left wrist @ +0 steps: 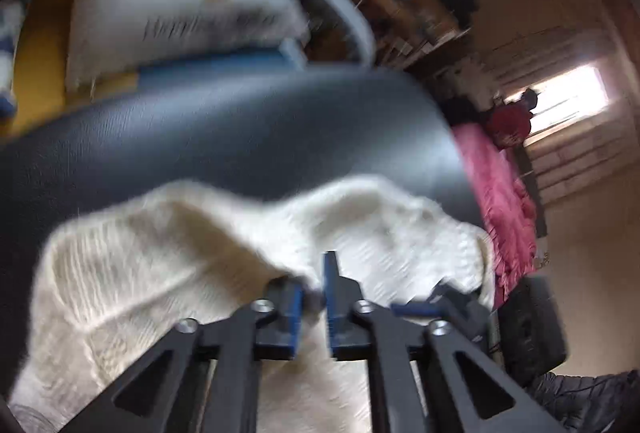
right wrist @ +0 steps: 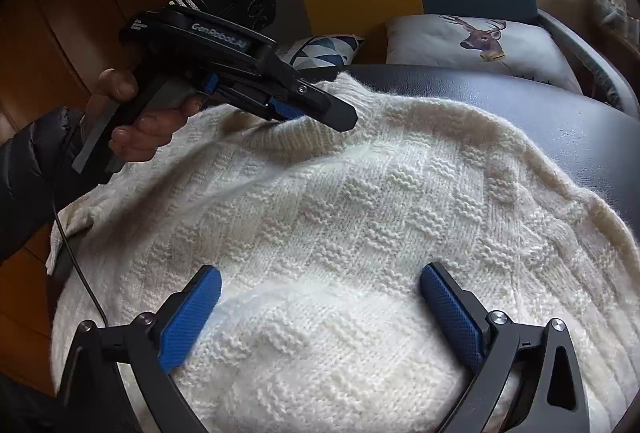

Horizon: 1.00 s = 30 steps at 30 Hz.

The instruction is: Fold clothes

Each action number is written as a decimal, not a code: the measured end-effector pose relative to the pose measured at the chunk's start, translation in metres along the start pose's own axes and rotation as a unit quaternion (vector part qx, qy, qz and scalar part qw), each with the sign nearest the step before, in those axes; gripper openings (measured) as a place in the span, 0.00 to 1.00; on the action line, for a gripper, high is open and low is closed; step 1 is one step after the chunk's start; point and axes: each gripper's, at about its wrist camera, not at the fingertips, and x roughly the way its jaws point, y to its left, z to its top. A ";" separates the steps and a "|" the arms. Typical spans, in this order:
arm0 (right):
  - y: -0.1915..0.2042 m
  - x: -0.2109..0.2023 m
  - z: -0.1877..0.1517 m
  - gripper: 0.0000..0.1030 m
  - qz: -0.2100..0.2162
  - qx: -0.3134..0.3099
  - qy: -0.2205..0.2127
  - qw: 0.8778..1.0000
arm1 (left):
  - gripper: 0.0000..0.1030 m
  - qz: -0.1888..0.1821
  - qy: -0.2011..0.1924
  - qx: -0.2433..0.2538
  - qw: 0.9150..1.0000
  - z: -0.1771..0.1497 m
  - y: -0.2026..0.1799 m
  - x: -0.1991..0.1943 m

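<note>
My left gripper [left wrist: 314, 297] is closed, and its blue pads [left wrist: 331, 297] pinch a raised fold of the cream knitted sweater [right wrist: 360, 225] near the far left edge of the dark leather surface [right wrist: 592, 121] that carries it. In the left wrist view all is blurred, so I cannot tell how much wool is between the pads. My right gripper [right wrist: 320, 317] stands wide open over the near part of the sweater, and nothing is between its fingers. The sweater lies spread on the surface, and its near edge is cut off by the frame. Behind the far edge lies a white cushion with a deer head [right wrist: 480, 45], half hidden, beside a smaller blue patterned cushion [right wrist: 324, 49].
</note>
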 end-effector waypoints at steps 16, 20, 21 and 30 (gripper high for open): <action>0.007 0.007 -0.004 0.99 -0.033 -0.006 0.005 0.999 | 0.15 0.125 -0.046 -0.034 0.991 0.019 -0.002 0.010; 0.003 0.003 0.000 0.99 -0.021 0.004 0.011 1.000 | 0.19 0.087 -0.118 -0.087 0.985 -0.005 0.000 -0.046; 0.002 0.001 0.002 0.99 -0.014 0.009 0.014 1.000 | 0.20 0.095 -0.128 -0.087 0.983 -0.016 -0.001 -0.055; -0.030 0.006 0.069 0.96 0.012 0.070 0.011 0.997 | 0.19 0.156 -0.109 -0.125 0.974 -0.098 0.031 -0.064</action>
